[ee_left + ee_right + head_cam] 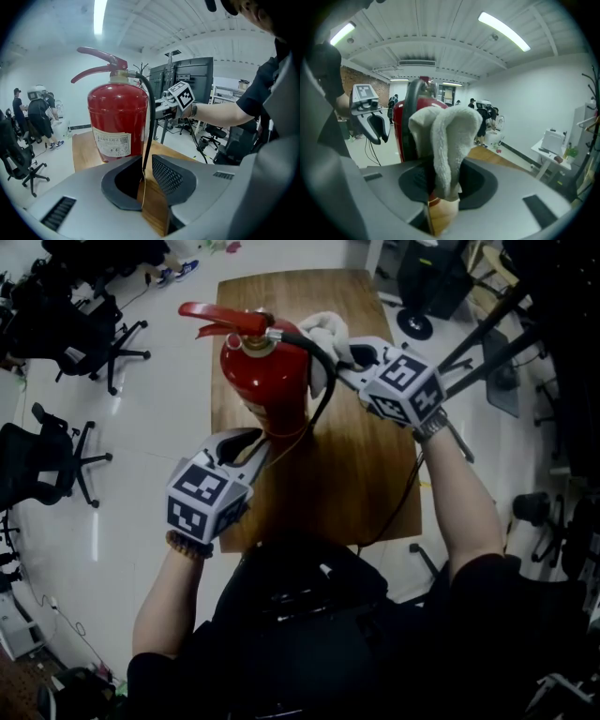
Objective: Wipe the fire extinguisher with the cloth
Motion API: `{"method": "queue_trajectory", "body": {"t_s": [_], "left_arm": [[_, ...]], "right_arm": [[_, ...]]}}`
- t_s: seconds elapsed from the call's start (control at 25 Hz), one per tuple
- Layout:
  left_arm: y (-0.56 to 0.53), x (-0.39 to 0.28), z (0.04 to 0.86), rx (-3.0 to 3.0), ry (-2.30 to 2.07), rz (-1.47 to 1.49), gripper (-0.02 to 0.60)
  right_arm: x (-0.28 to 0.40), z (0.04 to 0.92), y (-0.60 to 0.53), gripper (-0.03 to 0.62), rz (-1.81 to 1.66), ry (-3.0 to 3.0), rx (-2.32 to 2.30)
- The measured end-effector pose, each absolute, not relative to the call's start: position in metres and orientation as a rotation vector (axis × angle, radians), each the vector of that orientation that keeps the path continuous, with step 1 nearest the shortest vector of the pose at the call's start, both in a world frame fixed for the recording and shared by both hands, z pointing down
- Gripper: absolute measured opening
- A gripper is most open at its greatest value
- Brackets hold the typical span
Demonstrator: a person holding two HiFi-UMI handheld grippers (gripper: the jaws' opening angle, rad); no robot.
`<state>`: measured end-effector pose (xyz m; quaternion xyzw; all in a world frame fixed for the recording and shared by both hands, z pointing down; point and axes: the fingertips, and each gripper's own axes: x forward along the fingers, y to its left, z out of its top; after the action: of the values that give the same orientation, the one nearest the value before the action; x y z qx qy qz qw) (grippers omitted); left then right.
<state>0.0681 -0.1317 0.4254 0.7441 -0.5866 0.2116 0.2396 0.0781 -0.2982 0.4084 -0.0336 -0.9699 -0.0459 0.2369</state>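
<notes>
Fire extinguisher [265,371] stands upright near the table's [366,484] left edge, in its far half, long axis vertical, red lever [220,315] on top. Its black hose [330,381] loops off the valve and down the right side of the cylinder. Your right gripper [356,362] is clenched on the white cloth [326,334], and the extinguisher's shoulder sits directly to that gripper's left. The cloth is at or just beside the red wall behind the hose; the right gripper view hides the contact, so I can't confirm touch. That hand is nearer the top, so my read is a wipe down the cylinder's axis. Your left gripper [246,444] sits low in front of the body, jaws together on what looks like the hose's lower end. The white label [112,143] has a square code, but its print is too small to read.
</notes>
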Motion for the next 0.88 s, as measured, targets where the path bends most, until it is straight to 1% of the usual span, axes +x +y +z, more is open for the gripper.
{"method": "queue_trajectory", "body": {"t_s": [0.56,0.88], "left_arm": [[-0.127,0.067,0.443,1.956,-1.614,0.625,0.049],[-0.13,0.068,0.452,1.936,-1.601,0.648,0.049]], "right_arm": [[0.079,0.515,-0.296,0.115,-0.04,-2.536,-0.2],[0.087,0.587,-0.293,0.115,-0.123,-2.398,-0.188]]}}
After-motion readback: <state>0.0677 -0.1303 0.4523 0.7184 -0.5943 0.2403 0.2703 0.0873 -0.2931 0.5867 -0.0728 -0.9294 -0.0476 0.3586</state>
